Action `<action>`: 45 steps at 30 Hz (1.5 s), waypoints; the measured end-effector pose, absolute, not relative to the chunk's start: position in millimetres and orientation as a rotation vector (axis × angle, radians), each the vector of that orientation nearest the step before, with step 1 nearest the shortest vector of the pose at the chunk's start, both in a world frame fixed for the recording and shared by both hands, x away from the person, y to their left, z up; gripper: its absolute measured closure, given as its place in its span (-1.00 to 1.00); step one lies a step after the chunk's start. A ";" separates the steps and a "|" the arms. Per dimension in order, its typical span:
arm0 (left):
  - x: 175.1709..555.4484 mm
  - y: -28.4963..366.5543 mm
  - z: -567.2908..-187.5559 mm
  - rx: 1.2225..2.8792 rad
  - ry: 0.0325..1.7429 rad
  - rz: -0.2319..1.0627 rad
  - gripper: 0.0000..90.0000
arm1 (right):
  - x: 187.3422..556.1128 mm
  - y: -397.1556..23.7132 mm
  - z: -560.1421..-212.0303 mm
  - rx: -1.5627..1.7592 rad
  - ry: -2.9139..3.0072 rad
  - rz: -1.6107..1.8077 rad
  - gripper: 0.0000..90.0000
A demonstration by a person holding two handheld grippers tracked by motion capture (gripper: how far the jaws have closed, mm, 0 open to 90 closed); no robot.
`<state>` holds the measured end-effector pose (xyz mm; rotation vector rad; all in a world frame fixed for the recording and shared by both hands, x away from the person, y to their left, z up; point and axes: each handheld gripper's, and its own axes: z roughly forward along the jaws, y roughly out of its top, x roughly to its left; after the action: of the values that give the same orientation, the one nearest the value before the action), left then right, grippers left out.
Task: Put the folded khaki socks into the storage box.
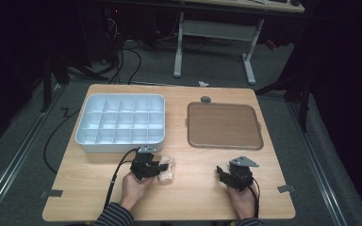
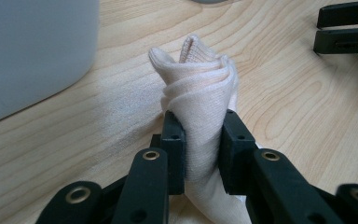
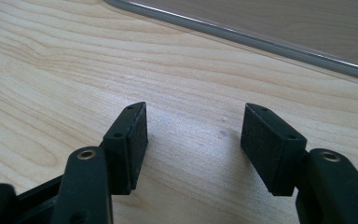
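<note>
Pinching a bunched cream sock [image 2: 198,88] on the near-left bench [image 1: 202,197], just in front of the white compartment tray [image 1: 120,122], the left hand-held gripper [image 1: 162,167] grips firmly while the right hand-held gripper [image 3: 193,142] gapes empty.

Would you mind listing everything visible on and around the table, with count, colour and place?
Sock: one, pale pink, near edge of table, left of centre, clamped in left gripper.
Divided bin: one, white, far left of table.
Tray: one, brown with grey rim, far right of table.
Table: one, light wood.
Desk frame: one, white, on floor beyond table.
Left gripper: one, black, shut on sock.
Right gripper: one, black, open over bare wood.
</note>
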<state>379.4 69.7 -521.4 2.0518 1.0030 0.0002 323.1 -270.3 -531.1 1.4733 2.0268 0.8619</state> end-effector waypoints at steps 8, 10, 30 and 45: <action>375.6 72.2 -516.1 2.058 0.990 -0.003 0.68 | 323.1 -270.1 -531.1 1.474 2.028 0.863 -0.10; 375.4 72.9 -515.3 2.053 0.988 -0.009 0.68 | 323.0 -270.0 -531.1 1.474 2.028 0.863 -0.10; 384.5 96.0 -486.1 2.011 0.978 -0.026 0.69 | 323.9 -269.6 -531.1 1.471 2.033 0.865 -0.11; 383.5 117.0 -478.2 1.973 0.990 -0.017 0.70 | 323.9 -269.6 -531.1 1.471 2.033 0.865 -0.11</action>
<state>383.5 117.0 -478.2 1.9730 0.9895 -0.0170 323.9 -269.6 -531.1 1.4715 2.0328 0.8651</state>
